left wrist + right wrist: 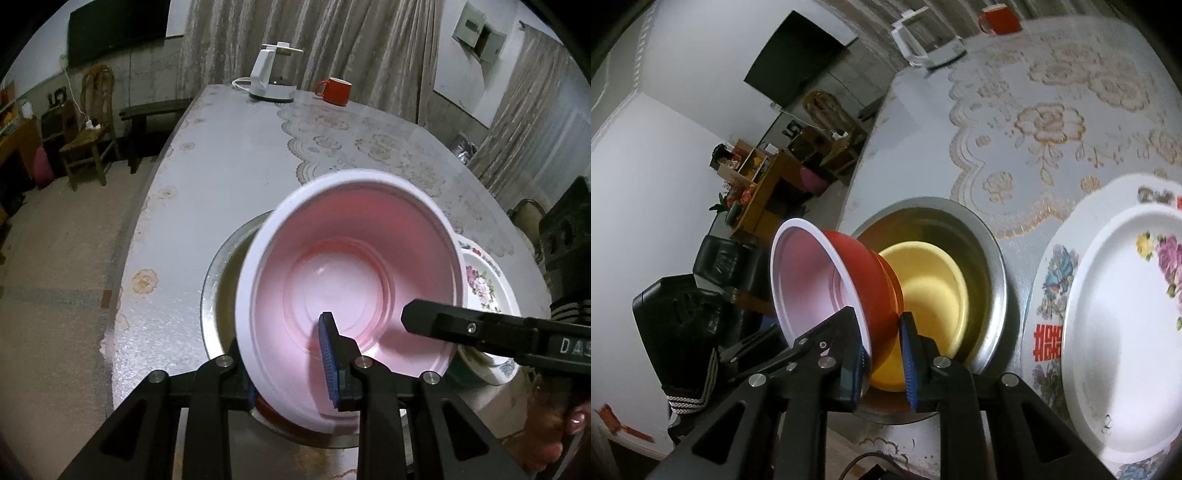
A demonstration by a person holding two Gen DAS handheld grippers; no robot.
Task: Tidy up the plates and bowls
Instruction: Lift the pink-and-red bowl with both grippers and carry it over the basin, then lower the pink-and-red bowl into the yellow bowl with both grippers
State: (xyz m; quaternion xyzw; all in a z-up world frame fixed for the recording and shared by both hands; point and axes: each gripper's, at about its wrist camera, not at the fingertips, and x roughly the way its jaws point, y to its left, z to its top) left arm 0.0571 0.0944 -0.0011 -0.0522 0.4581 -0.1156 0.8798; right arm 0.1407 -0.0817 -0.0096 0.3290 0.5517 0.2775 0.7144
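A red plastic bowl with a pink-white inside (354,280) is held tilted above a steel basin (218,280). My left gripper (291,373) is shut on its near rim, one blue pad inside, one outside. My right gripper (882,362) is shut on the same bowl's rim (827,280); its finger also reaches in from the right in the left wrist view (443,325). A yellow bowl (931,291) lies inside the steel basin (993,266). Floral plates (1119,325) are stacked on the right, also seen in the left wrist view (484,284).
A white kettle (269,74) and a red mug (334,90) stand at the table's far end. The lace-patterned tablecloth (369,147) covers the table. A wooden chair (92,122) and bench stand left of the table. The table's left edge is near the basin.
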